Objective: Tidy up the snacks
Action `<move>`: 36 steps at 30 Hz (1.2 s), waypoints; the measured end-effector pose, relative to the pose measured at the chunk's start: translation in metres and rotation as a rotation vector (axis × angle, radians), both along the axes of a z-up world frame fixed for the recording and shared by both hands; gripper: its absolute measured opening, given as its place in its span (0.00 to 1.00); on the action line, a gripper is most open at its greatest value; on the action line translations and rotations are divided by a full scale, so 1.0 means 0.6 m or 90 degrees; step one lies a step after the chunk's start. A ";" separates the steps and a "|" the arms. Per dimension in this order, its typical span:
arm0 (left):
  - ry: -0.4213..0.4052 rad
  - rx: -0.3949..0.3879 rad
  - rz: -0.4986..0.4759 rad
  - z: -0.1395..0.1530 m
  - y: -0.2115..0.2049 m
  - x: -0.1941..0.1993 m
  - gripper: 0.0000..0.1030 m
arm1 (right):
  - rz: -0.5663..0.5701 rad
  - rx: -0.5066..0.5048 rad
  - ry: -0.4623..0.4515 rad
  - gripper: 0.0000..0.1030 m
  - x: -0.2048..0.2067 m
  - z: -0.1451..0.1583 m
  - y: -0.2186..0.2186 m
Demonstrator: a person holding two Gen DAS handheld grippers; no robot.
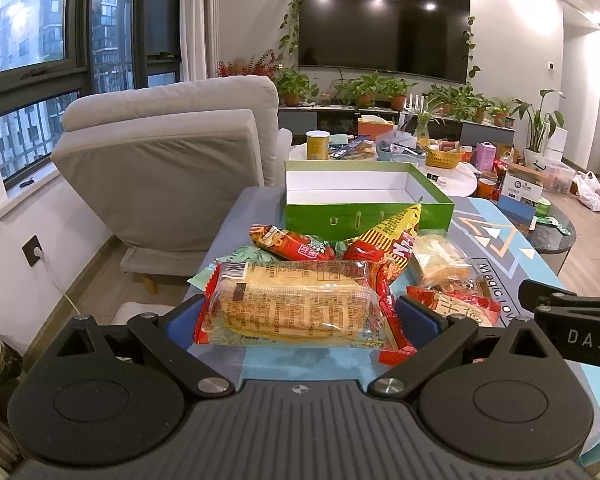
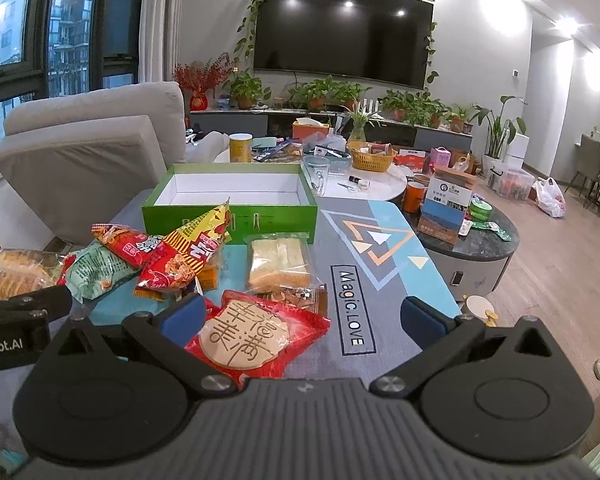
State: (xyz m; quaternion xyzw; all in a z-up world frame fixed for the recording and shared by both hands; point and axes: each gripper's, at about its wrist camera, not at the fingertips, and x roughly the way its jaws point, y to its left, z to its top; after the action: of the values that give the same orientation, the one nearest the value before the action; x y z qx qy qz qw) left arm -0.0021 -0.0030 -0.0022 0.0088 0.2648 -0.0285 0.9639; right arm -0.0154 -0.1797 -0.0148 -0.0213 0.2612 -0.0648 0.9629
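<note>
My left gripper (image 1: pixel 300 316) is shut on a clear, red-ended biscuit pack (image 1: pixel 296 304); its blue pads press both ends and a shadow lies on the mat beneath. Behind the pack sit a red chip bag (image 1: pixel 292 244), a yellow-red bag (image 1: pixel 392 240) and a sandwich pack (image 1: pixel 440 260). The open green box (image 1: pixel 364 216) stands behind them with nothing inside. My right gripper (image 2: pixel 304 312) stands open over the mat, nothing between its pads. A red cookie pack (image 2: pixel 252 336) lies by its left pad, and a teal packet (image 2: pixel 96 272) lies further left.
A grey armchair (image 1: pixel 160 172) stands left of the table. Behind the green box (image 2: pixel 228 216) is a cluttered white round table (image 2: pixel 376 196) with a glass mug (image 2: pixel 318 172). A dark round table (image 2: pixel 480 244) with boxes is on the right.
</note>
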 end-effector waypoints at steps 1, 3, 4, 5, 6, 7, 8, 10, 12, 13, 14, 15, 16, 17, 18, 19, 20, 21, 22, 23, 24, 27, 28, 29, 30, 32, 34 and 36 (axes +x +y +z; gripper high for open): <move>0.001 0.000 0.000 -0.001 0.000 0.000 0.96 | 0.000 0.000 0.000 0.73 0.001 0.000 0.000; 0.004 -0.001 -0.001 -0.002 0.001 0.003 0.96 | 0.000 0.000 0.001 0.73 0.001 -0.001 0.000; 0.004 -0.002 -0.002 -0.003 0.002 0.004 0.96 | 0.000 0.000 0.001 0.73 0.001 0.000 0.000; 0.005 -0.002 -0.002 -0.003 0.002 0.003 0.96 | 0.001 0.000 0.001 0.73 0.001 0.000 0.000; 0.006 -0.002 -0.002 -0.004 0.002 0.003 0.96 | 0.001 -0.001 0.001 0.73 0.001 0.000 -0.001; 0.006 -0.002 -0.003 -0.004 0.002 0.003 0.96 | 0.001 -0.001 0.002 0.73 0.001 -0.001 -0.001; 0.005 -0.001 -0.003 -0.004 0.001 0.002 0.96 | 0.001 -0.002 0.002 0.73 0.000 -0.001 -0.001; 0.005 -0.001 -0.002 -0.004 0.001 0.002 0.96 | 0.002 -0.002 0.001 0.73 -0.001 -0.002 -0.001; 0.005 -0.001 -0.002 -0.004 0.001 0.001 0.96 | 0.002 -0.001 0.003 0.73 0.000 -0.003 -0.002; 0.005 -0.001 -0.002 -0.005 0.001 0.001 0.96 | 0.002 -0.001 0.004 0.73 0.000 -0.004 -0.002; 0.005 -0.001 -0.002 -0.004 0.001 0.001 0.96 | 0.002 -0.001 0.005 0.73 0.000 -0.004 -0.002; 0.005 -0.001 -0.002 -0.004 0.001 0.000 0.96 | 0.002 0.000 0.005 0.73 0.000 -0.005 -0.002; 0.005 0.000 -0.002 -0.004 0.000 0.001 0.96 | 0.002 0.000 0.006 0.73 0.000 -0.006 -0.002; 0.005 -0.001 -0.003 -0.004 0.001 0.001 0.96 | 0.002 0.000 0.007 0.73 0.000 -0.006 -0.001; 0.005 -0.001 -0.004 -0.005 0.001 0.001 0.96 | 0.002 0.000 0.007 0.73 0.000 -0.007 0.000; 0.006 -0.001 -0.005 -0.006 0.000 0.001 0.96 | 0.002 0.000 0.007 0.73 0.000 -0.007 0.000; 0.006 -0.002 -0.005 -0.008 0.000 0.001 0.96 | 0.002 -0.001 0.007 0.73 0.000 -0.008 0.000; 0.007 -0.003 -0.007 -0.010 0.000 0.003 0.96 | 0.003 -0.001 0.005 0.73 0.000 -0.008 -0.001; 0.007 -0.006 -0.010 -0.013 0.001 0.004 0.96 | 0.003 -0.001 0.003 0.73 0.001 -0.009 -0.002; 0.007 -0.008 -0.015 -0.017 0.001 0.005 0.96 | 0.001 0.001 0.004 0.73 0.004 -0.010 -0.005; 0.008 -0.007 -0.022 -0.022 -0.001 0.007 0.96 | 0.000 0.007 0.006 0.73 0.007 -0.012 -0.010; 0.018 0.008 -0.048 -0.038 -0.014 0.017 0.96 | -0.001 0.047 0.015 0.73 0.020 -0.015 -0.035; 0.023 0.009 -0.060 -0.044 -0.019 0.021 0.96 | -0.001 0.062 0.019 0.73 0.026 -0.016 -0.045; 0.028 0.008 -0.073 -0.049 -0.024 0.026 0.96 | -0.001 0.078 0.026 0.73 0.033 -0.018 -0.055; 0.033 0.004 -0.087 -0.055 -0.029 0.031 0.96 | -0.001 0.093 0.034 0.73 0.042 -0.021 -0.065; 0.046 -0.002 -0.110 -0.068 -0.038 0.042 0.96 | 0.001 0.118 0.051 0.73 0.057 -0.031 -0.081; 0.064 -0.005 -0.125 -0.083 -0.046 0.056 0.96 | 0.010 0.152 0.072 0.73 0.071 -0.044 -0.094; 0.086 -0.007 -0.133 -0.097 -0.052 0.070 0.96 | 0.022 0.192 0.089 0.73 0.081 -0.058 -0.105</move>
State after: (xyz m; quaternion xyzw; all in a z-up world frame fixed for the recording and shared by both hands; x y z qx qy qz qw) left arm 0.0398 -0.0342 -0.0605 0.0287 0.3268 -0.1306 0.9356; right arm 0.0333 -0.2424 -0.0495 0.1147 0.3339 -0.0065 0.9356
